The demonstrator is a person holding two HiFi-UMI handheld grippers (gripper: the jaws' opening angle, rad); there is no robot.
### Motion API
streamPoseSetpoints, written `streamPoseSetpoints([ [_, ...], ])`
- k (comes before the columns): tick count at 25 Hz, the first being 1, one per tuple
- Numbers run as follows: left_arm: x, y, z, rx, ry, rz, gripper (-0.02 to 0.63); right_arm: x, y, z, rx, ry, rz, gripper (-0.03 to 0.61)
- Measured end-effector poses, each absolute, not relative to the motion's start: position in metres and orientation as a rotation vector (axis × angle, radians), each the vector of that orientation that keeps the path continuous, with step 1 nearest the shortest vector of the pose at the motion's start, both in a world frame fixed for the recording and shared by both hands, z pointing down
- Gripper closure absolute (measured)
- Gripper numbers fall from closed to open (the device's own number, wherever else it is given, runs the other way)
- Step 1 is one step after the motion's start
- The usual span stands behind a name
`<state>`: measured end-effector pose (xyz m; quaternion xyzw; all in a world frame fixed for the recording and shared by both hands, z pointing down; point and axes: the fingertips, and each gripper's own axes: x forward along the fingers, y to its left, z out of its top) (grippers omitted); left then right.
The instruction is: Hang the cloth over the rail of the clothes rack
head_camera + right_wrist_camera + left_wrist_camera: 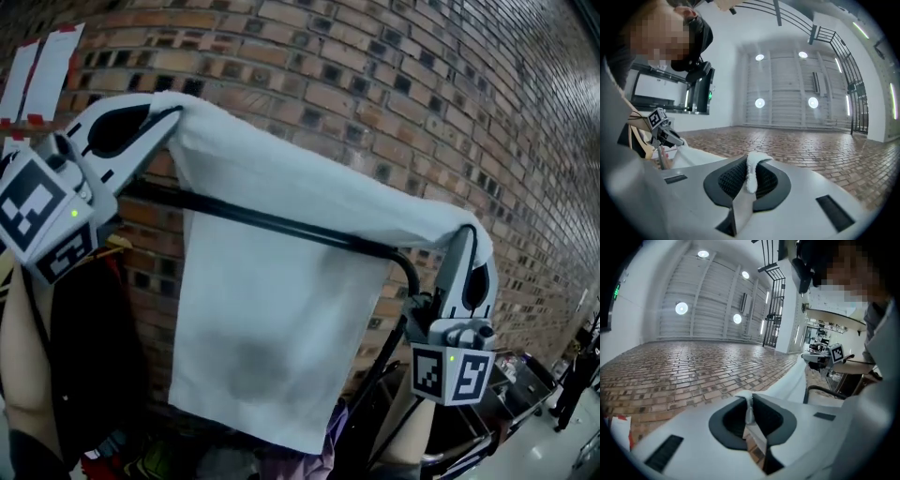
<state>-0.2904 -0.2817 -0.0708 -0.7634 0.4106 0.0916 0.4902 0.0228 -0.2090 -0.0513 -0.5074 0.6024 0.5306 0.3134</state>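
Left tongs (173,112), right tongs (469,231) tight on cloth (272,309) over rail (281,225); perhaps clothes (335,429) below.

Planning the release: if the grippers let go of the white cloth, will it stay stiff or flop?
Probably floppy: the white cloth sags between left gripper and right gripper. Likely light: two pinches carry it. May slip off the rail, hanging mostly behind.
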Motion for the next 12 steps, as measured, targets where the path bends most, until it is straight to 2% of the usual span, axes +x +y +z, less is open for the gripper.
streamPoseSetpoints([
  [8, -0.301, -0.252, 0.031, -1.706, 1.107, 0.255, 0.563, -0.003, -0.202, 0.056, -1.391, 1.633, 1.442, 0.543],
  [12, -0.298, -0.252, 0.104, -1.706, 1.167, 0.196, 0.563, 0.009, -0.226, 0.122, -1.469, 1.741, 1.319, 0.543],
])
